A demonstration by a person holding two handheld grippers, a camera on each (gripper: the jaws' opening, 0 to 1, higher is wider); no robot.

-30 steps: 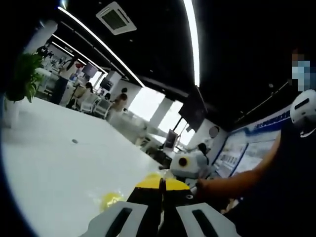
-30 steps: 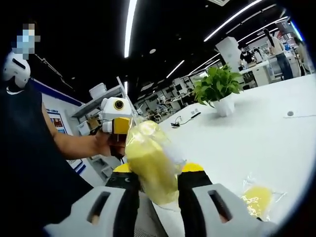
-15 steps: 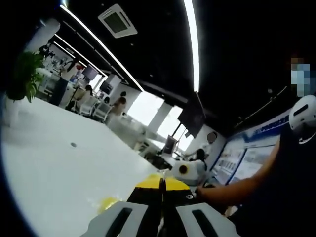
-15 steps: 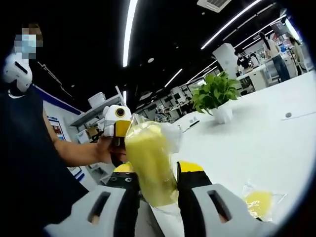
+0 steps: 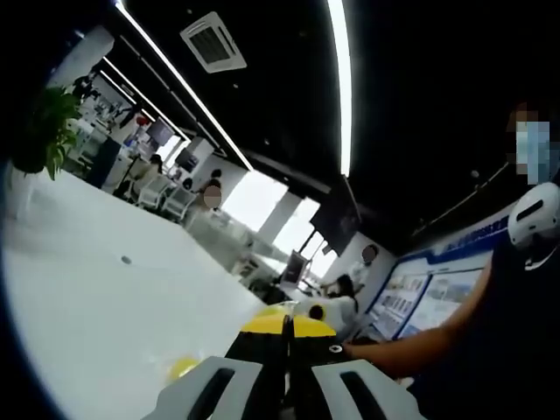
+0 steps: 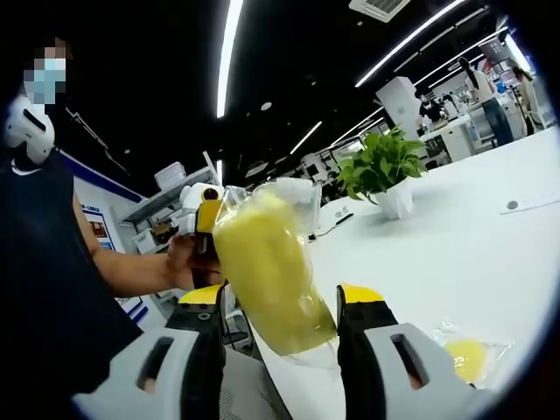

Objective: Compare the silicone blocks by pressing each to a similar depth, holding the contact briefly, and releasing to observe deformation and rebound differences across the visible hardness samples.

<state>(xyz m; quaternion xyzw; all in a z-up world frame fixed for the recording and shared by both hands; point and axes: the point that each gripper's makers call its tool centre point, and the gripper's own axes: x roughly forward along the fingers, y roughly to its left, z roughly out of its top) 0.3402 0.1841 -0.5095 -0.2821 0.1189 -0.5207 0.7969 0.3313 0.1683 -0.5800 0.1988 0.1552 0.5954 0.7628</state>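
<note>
Though wrapped in a clear bag (image 6: 293, 197), reads plainly as a yellow silicone block (image 6: 267, 271); hangs up off the white table (image 6: 437, 262), directly between the jaws of the right gripper (image 6: 282, 297). Right jaws spread wide, one on each flank of the block; cannot tell whether either pad is touching the film. Judged as the release-and-observe step on this sample, not the press.

Left gripper (image 6: 206, 214) seen ahead and to the left of the right jaws, at the upper corner of the bag, with a hand around it. Jaws pressed fully together in the left gripper view. Probably pinching the bag's edge to suspend the sample, but cannot confirm film between the tips.

Look of the sample: elongated, rounded, pale opaque yellow, tilted with its top leaning toward the left gripper. Glossy, loose film, with empty clear slack above the block. No dent or waist visible on the flanks from this angle; rebound judged quick or complete, tentatively.

Second yellow sample (image 6: 468, 357), also bagged, flat on the table ahead and to the right of the right jaws.

Next move, as a judgement: either re-close to matching depth, hold briefly and reopen, or set down and swap for the tabled sample. Calls for a steady left pinch and centred jaws; risk of film slipping.
</note>
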